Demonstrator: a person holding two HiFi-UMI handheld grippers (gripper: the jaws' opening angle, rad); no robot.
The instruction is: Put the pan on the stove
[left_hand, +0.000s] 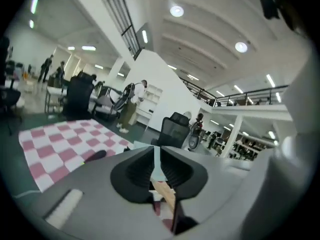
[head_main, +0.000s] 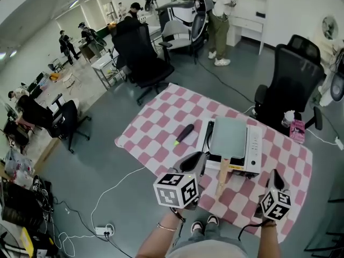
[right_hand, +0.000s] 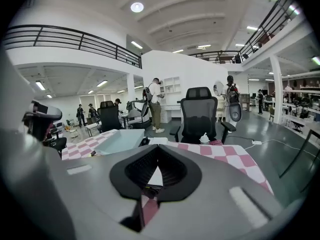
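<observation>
pan sits flat on stove, handle toward 6 o'clock. left claw at 7 o'clock and right claw at 4 o'clock are pinched nearly closed, empty. looks done; retreat without nudging the handle.

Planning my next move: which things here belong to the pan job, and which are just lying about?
Job: pan, already on the stove.
Lying about: black marker, pink box, office chair.
</observation>
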